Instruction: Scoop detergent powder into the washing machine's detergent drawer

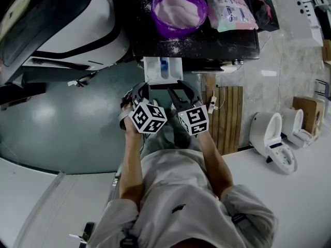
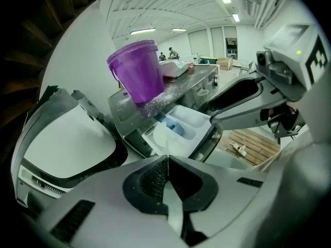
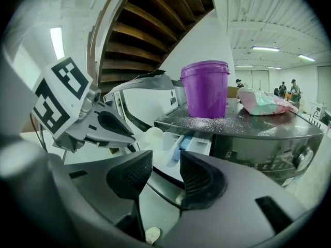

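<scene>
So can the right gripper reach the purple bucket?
Probably yes. The right gripper is open and empty, and nothing stands between it and the purple bucket on the washer top.

The white drawer (image 1: 154, 74) stood pulled out of the washing machine (image 1: 222, 43). On the machine's dark top sat an open purple tub (image 1: 161, 22) of white powder (image 1: 178, 10) — grains spilled around it. A clear scoop (image 2: 166, 135) hung over the drawer, its handle pinched in the left gripper (image 2: 166, 162).

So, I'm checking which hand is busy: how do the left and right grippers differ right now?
The left gripper has its jaws shut on the thin handle of a translucent scoop; the right gripper has its jaws apart with nothing between them. The left gripper's scoop reaches over the open detergent drawer; the right gripper only hovers alongside. Both point at the drawer.
</scene>
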Available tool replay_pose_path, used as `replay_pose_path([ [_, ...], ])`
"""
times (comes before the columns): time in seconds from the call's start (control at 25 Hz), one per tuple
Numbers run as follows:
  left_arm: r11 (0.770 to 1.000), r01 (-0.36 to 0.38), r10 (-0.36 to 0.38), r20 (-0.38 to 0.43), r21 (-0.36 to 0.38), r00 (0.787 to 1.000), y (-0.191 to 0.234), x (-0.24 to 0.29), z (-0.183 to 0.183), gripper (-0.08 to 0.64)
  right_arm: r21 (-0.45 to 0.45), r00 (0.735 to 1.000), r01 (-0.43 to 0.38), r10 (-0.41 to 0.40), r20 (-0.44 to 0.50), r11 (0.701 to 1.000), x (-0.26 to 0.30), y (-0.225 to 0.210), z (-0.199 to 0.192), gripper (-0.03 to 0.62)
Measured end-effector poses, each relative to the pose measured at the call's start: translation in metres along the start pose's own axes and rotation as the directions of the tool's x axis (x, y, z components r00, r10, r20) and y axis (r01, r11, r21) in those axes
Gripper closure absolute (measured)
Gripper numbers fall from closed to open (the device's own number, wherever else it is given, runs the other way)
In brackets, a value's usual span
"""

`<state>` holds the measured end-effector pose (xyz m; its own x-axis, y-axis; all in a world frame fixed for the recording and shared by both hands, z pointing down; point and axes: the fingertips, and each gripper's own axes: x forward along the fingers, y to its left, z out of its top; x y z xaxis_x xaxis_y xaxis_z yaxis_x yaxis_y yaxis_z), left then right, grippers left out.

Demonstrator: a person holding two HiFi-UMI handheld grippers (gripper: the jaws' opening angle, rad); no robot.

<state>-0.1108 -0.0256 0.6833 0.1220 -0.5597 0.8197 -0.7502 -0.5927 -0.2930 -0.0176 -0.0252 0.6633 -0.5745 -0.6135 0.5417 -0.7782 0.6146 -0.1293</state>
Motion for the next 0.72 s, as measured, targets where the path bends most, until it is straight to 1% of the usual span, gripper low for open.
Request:
replay_pose_path([
  [0.16, 1.000, -0.001, 0.001, -0.004, 0.014, 1.000, -0.0018, -0.0024, 0.0007, 0.545, 0.000, 1.000, -0.001, 0.001, 0.000, 1.000, -0.0012, 0.0011, -0.0002, 0.426],
  [0.6, 1.000, -0.009, 0.009, -0.004, -0.004, 1.000, -0.0001, -0.0039, -0.0002, 0.545, 0.007, 1.000, -0.004, 0.003, 0.012, 1.000, -0.0039, 0.0009, 0.0002, 0.425],
  [0.72, 1.000, -0.005, 0.005, -0.013, 0.003, 1.000, -0.0023, -0.0023, -0.0019, 0.545, 0.006, 1.000, -0.002, 0.002, 0.009, 1.000, -0.0044, 0.0013, 0.0001, 0.425],
])
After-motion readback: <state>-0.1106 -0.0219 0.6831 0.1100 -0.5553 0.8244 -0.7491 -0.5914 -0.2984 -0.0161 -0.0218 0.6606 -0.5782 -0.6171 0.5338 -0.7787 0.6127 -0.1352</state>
